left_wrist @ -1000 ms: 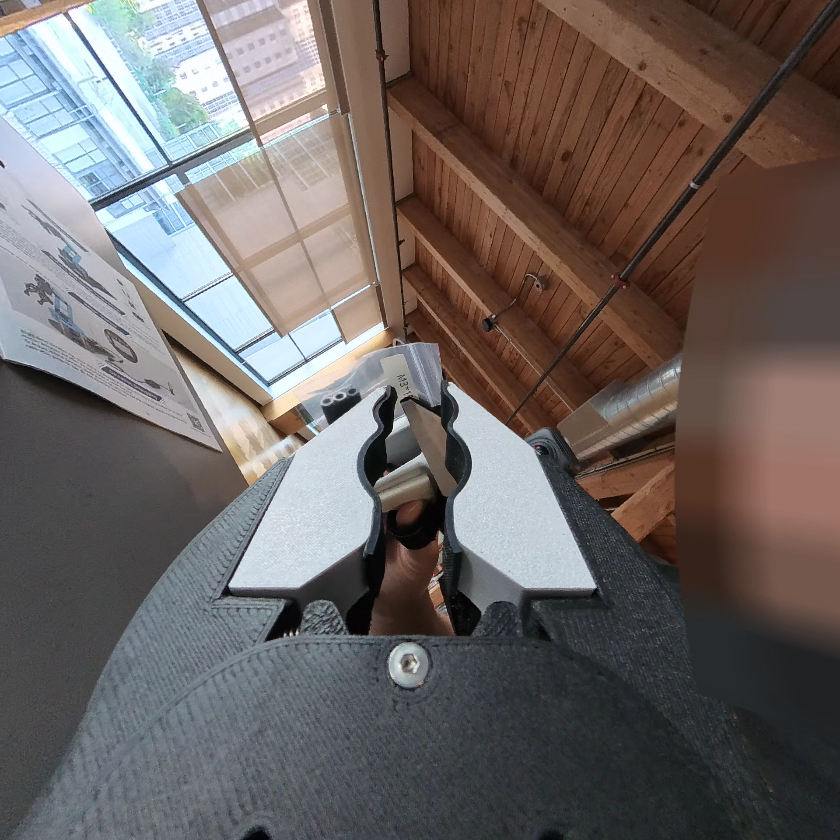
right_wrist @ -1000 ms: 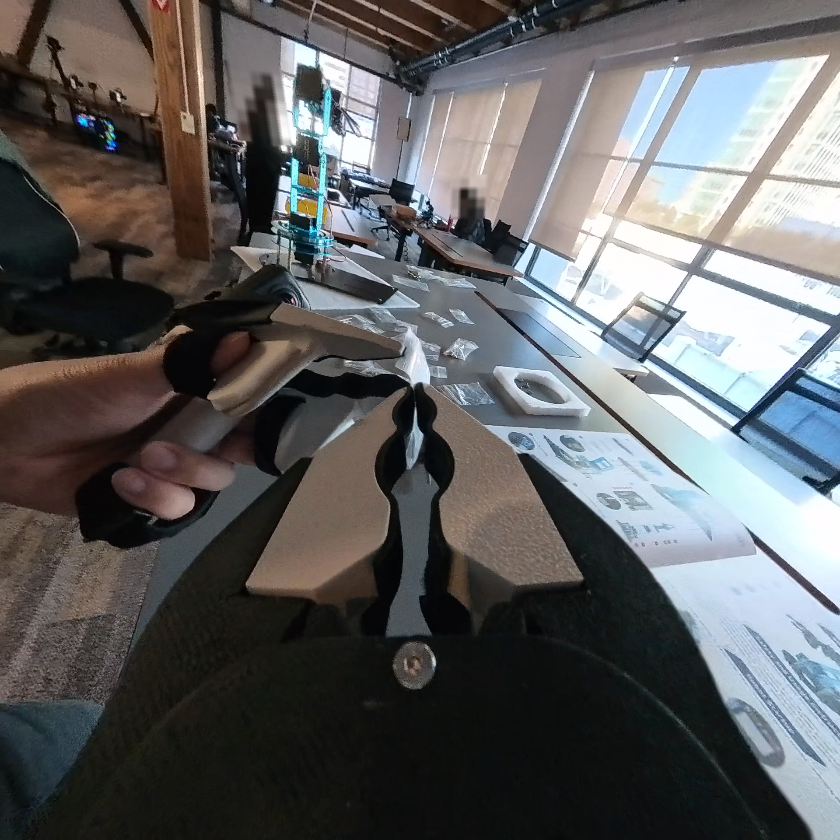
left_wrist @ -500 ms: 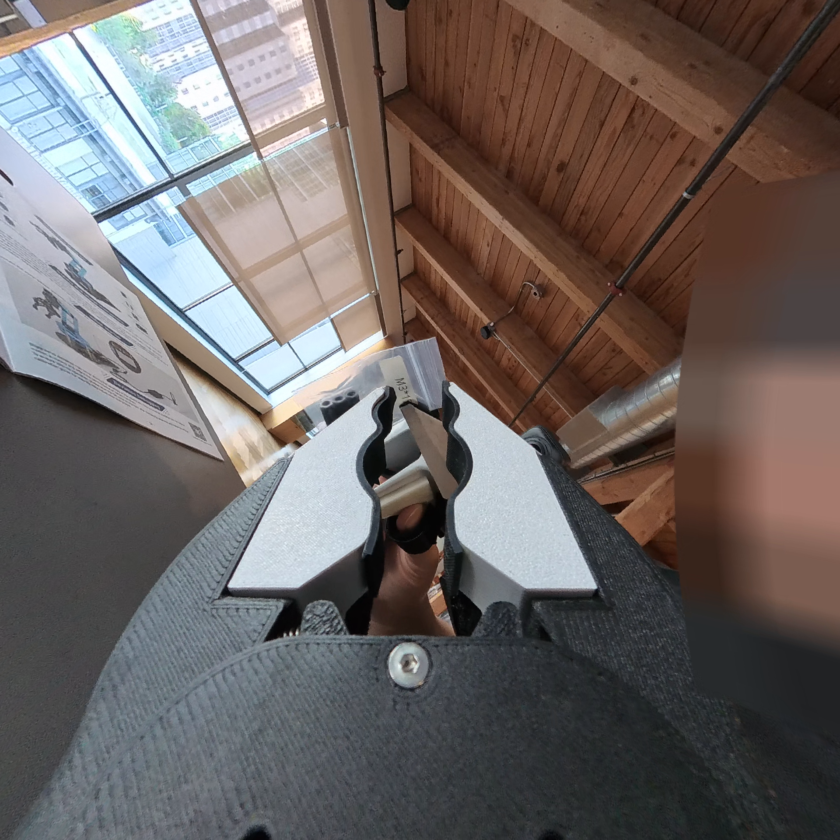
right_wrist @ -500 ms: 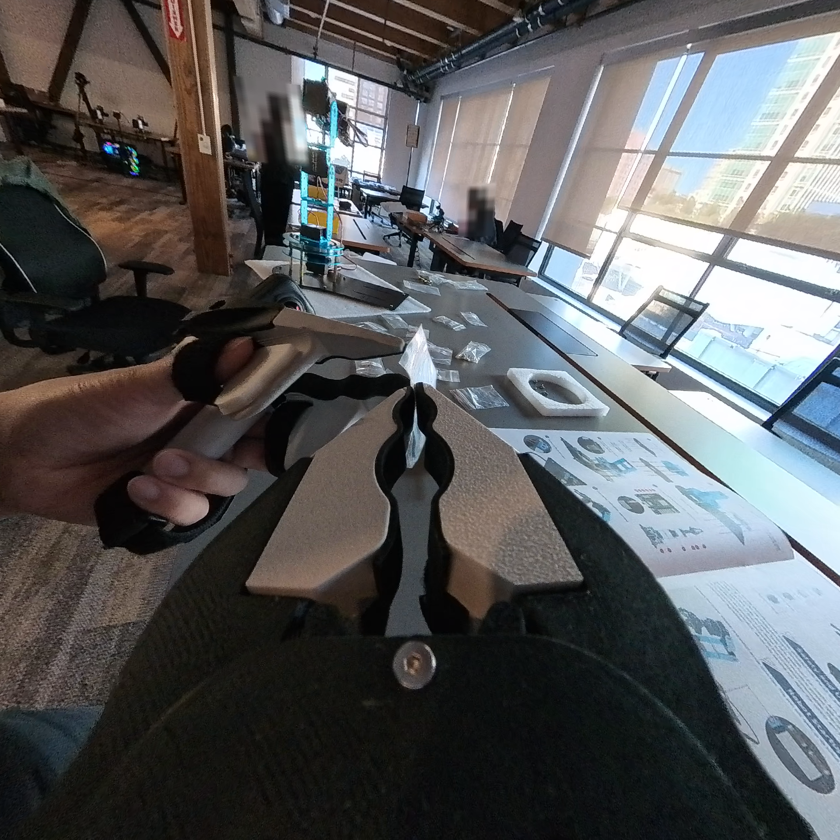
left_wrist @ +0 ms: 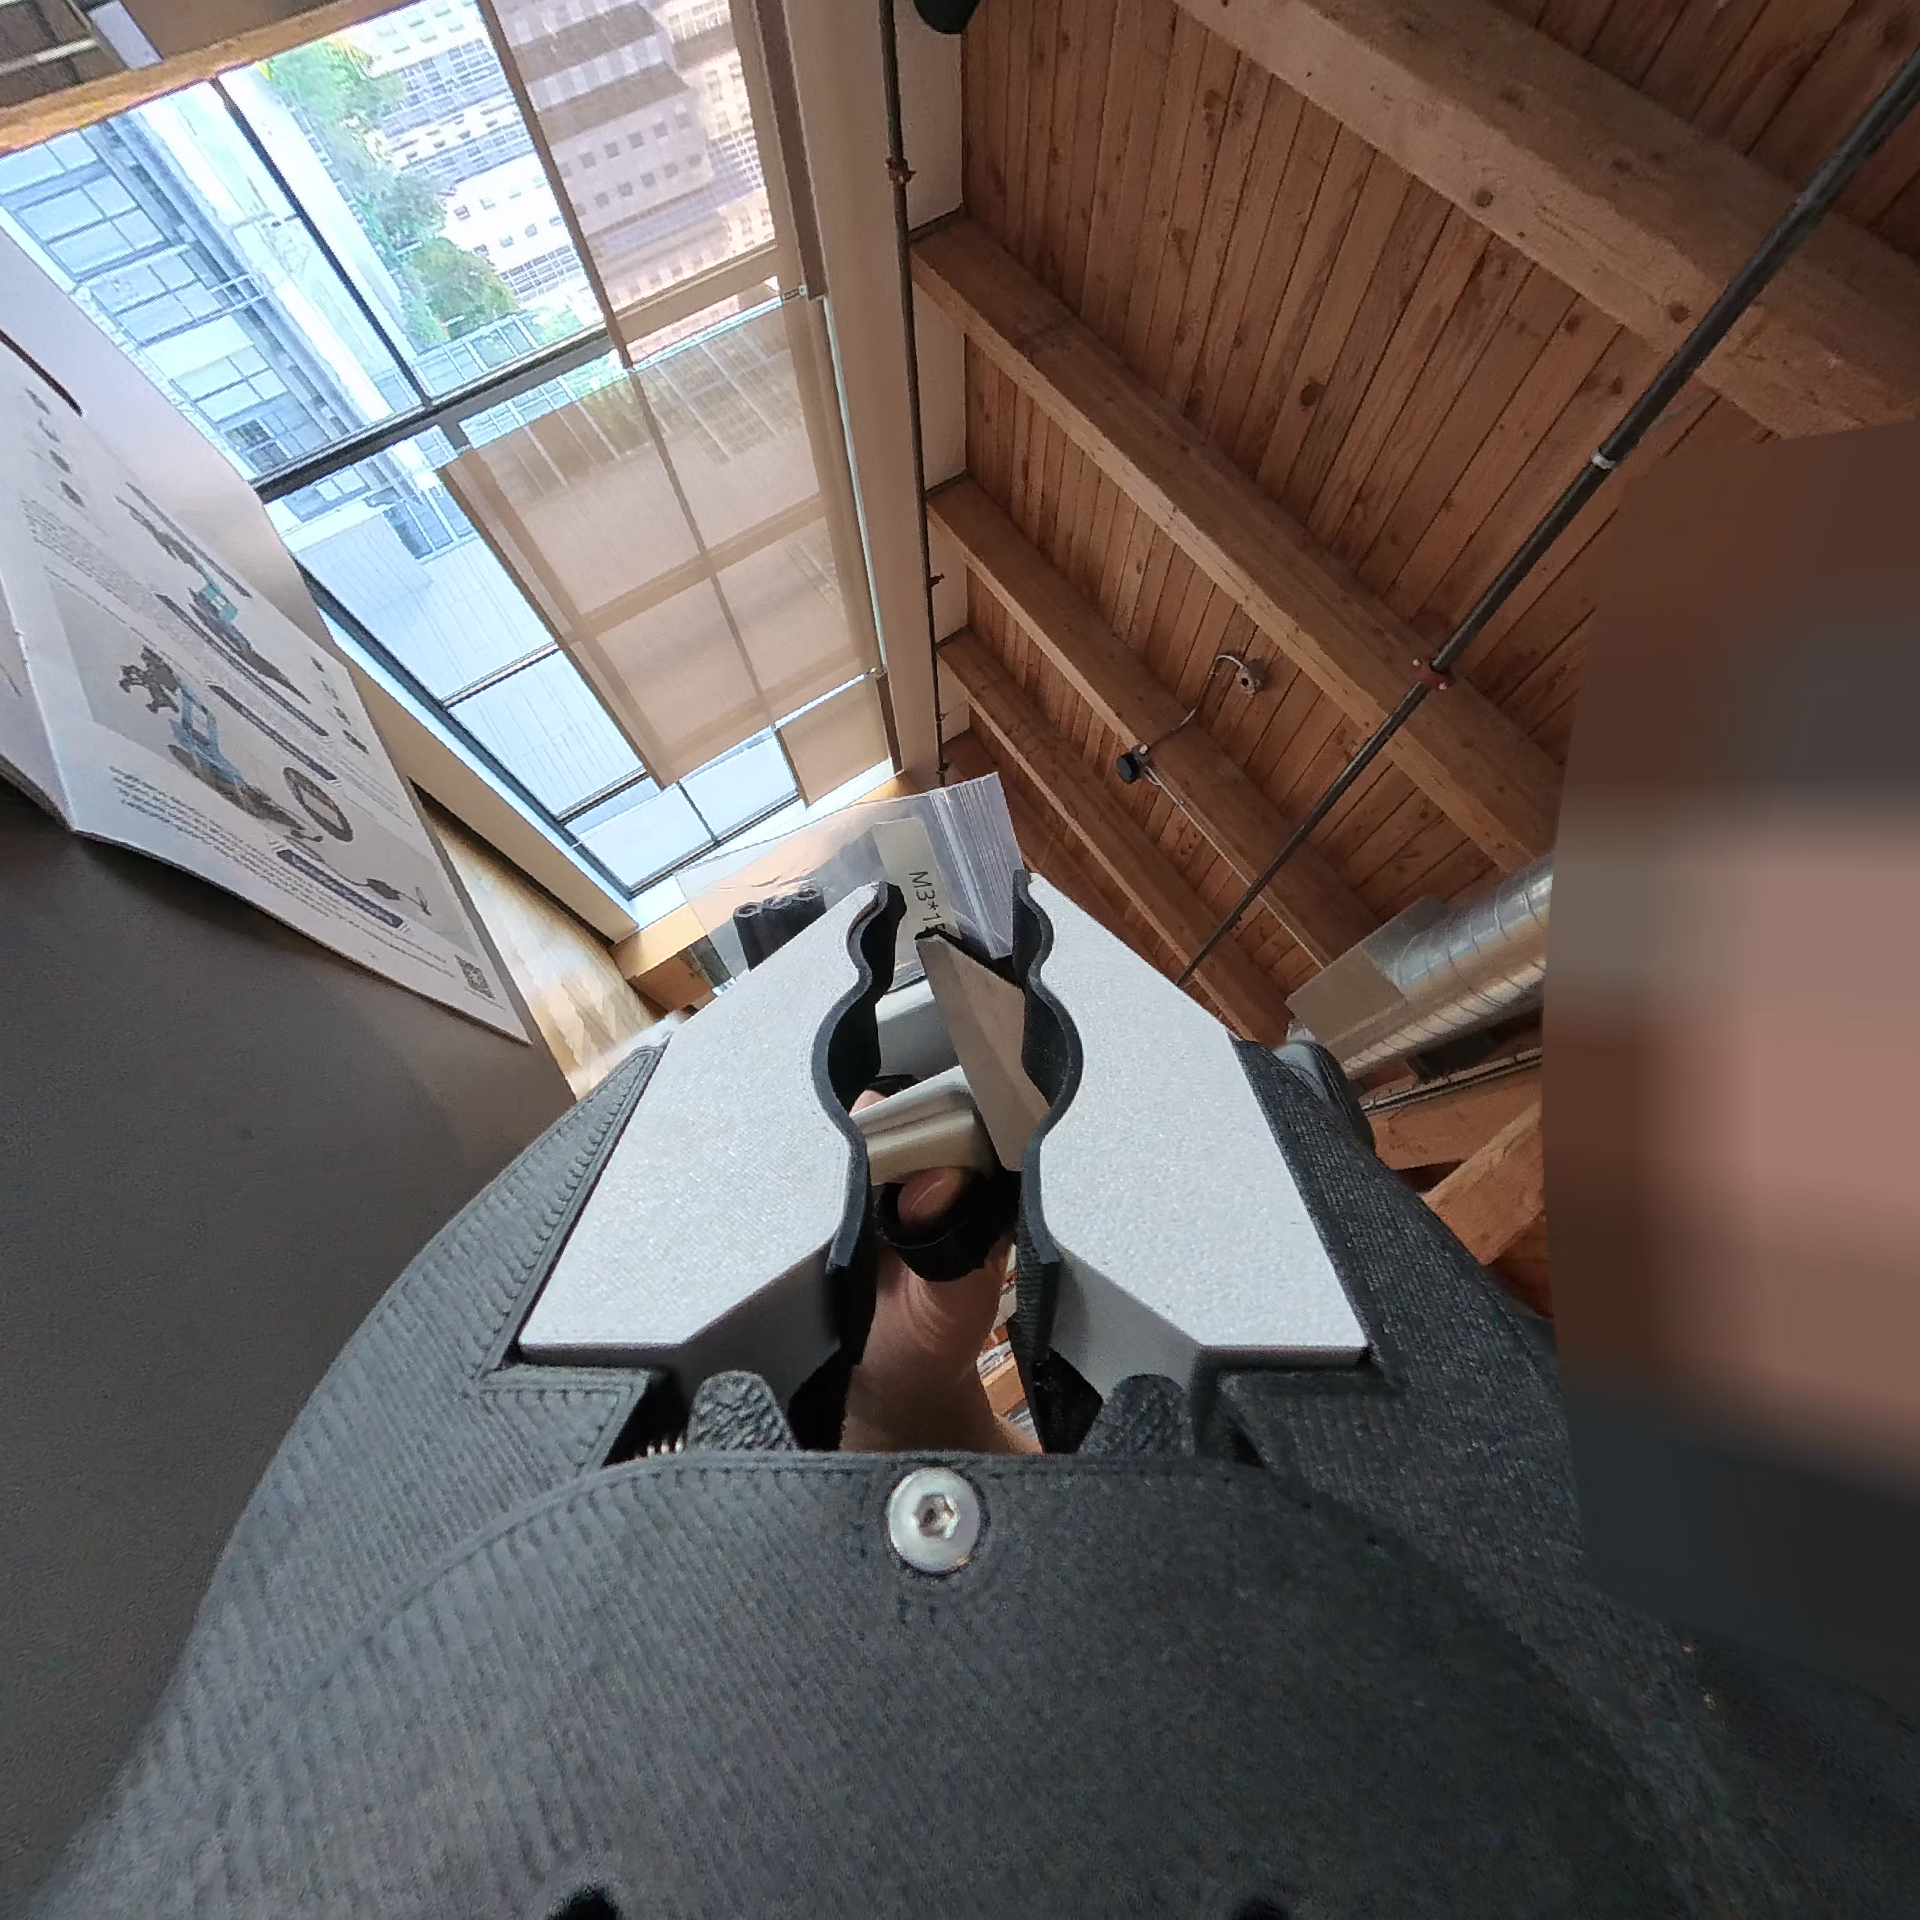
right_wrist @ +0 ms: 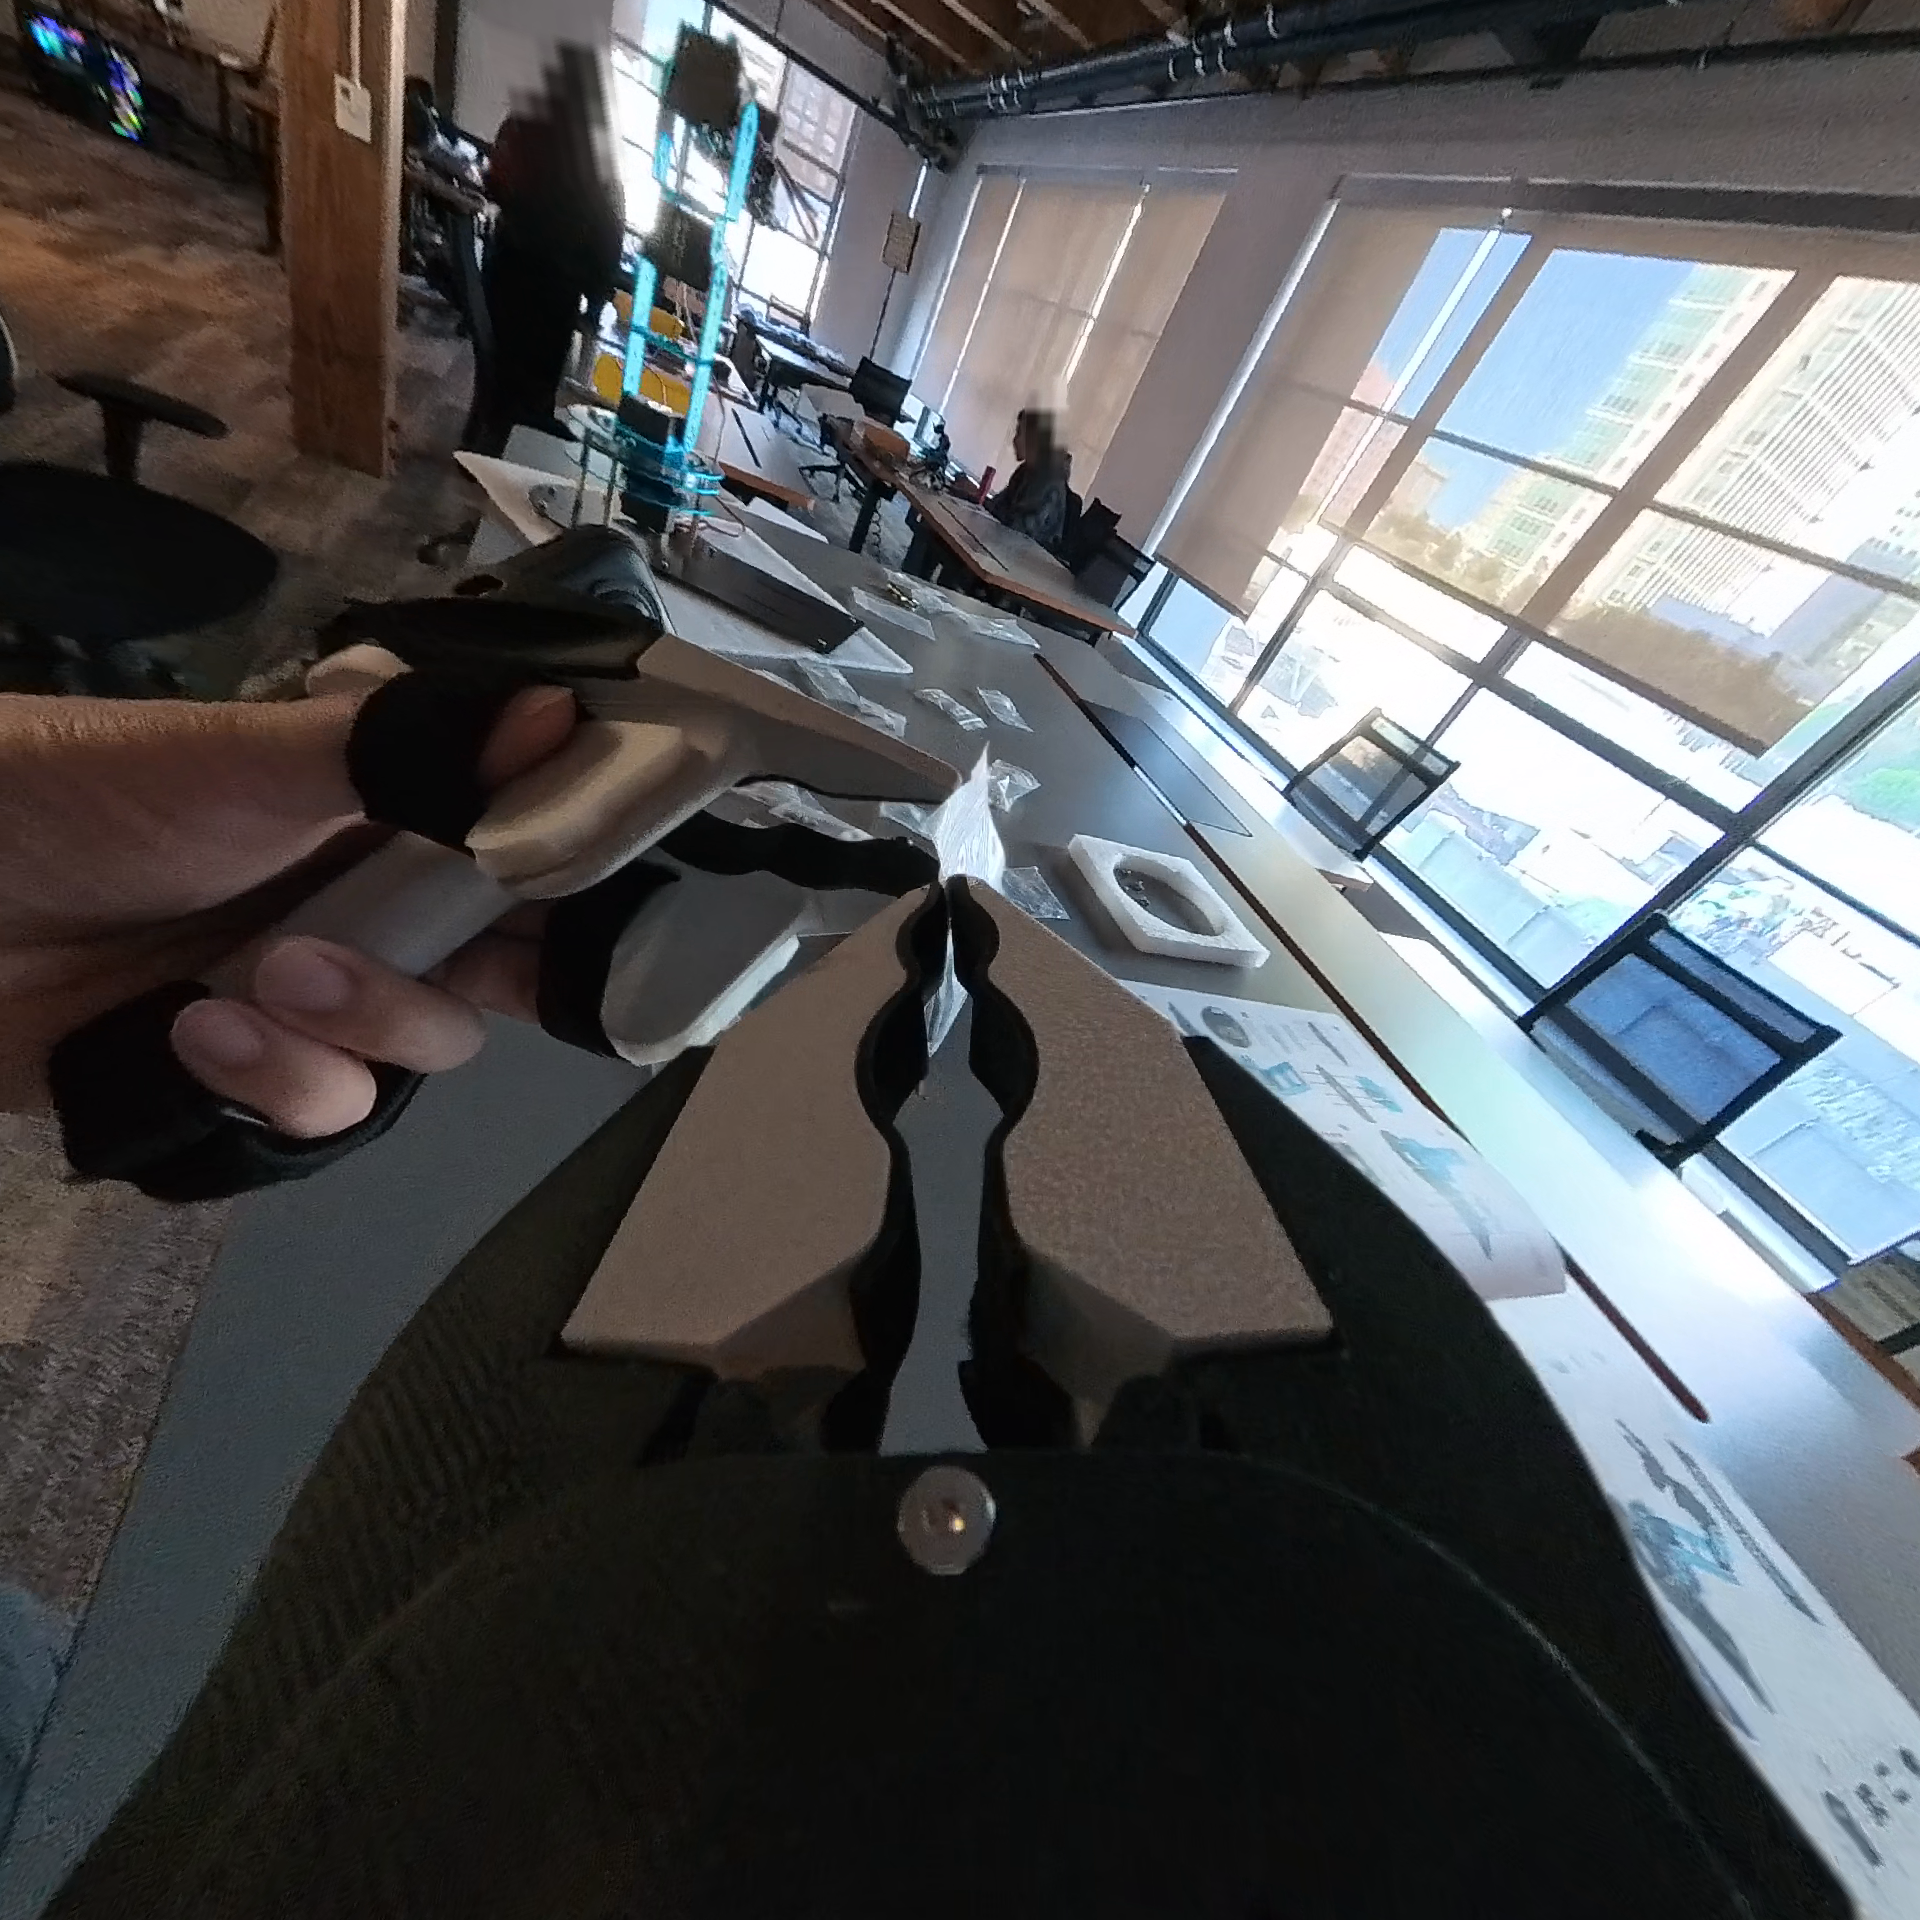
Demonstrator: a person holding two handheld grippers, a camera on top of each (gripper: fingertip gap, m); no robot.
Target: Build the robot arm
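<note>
Bag [right_wrist: 961, 831] between both closed grippers

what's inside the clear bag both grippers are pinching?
The clear bag holds small black cylindrical parts, seen in the left wrist view. The left gripper and right gripper pinch it; their fingers cover the rest, so the count is unclear.

Small plastic bag [right_wrist: 961, 831] pinched between right gripper [right_wrist: 951, 902] and left gripper [right_wrist: 914, 821] above table [right_wrist: 1164, 769], foam frame [right_wrist: 1164, 906] set beyond it, instruction sheets [right_wrist: 1351, 1122] laid to the right, more bags [right_wrist: 966, 707] scattered farther back
</note>
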